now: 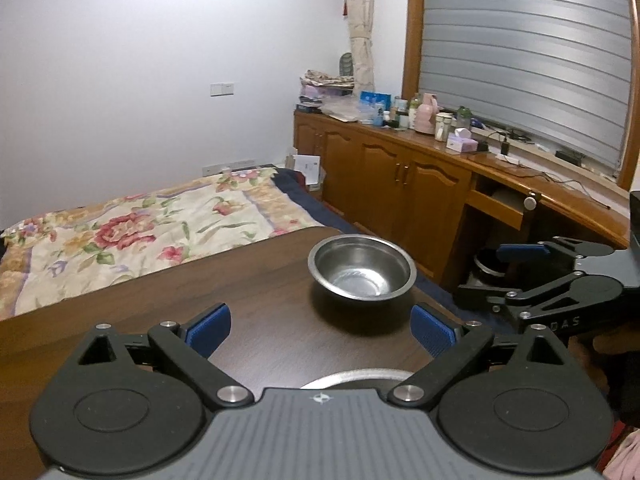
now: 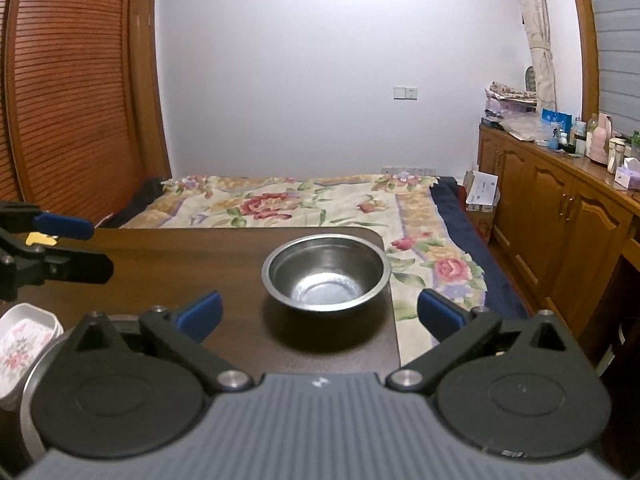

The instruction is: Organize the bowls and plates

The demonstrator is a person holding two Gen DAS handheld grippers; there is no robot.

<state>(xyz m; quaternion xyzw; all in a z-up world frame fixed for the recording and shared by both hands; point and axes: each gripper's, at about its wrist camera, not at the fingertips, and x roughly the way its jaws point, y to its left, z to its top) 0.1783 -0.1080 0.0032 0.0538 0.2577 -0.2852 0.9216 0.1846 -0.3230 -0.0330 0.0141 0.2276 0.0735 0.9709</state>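
From the left wrist view, the steel bowl [image 1: 362, 267] is seen standing upright and empty near the far right corner of the dark wooden table [image 1: 168, 312], just ahead of the left gripper [image 1: 320, 330]. The blue pads [image 1: 210, 329] of that gripper are held wide apart with nothing between them, above the tabletop. A curved metal rim [image 1: 352, 378] is glimpsed directly beneath the gripper body; what it belongs to cannot be told from here. The right gripper [image 1: 492, 272] is seen at the right edge, beyond the table's side; its fingers appear spread, with nothing held.

From the right wrist view, the bowl [image 2: 326, 276] is centred between the right gripper's [image 2: 320, 314] parted fingers, close to the table's rounded corner. At lower left, a white dish with a floral pattern [image 2: 24, 346] is seen beside a round metal vessel [image 2: 30, 384], which is largely hidden.

The step in hand is judged to be the pick-up of the bowl. A grasp is best made on the near rim, one finger inside the wall and one outside, since the polished steel is likely to slip under a shallow pinch. The bowl should be lifted straight up rather than pushed, as the table edge lies just beyond it.
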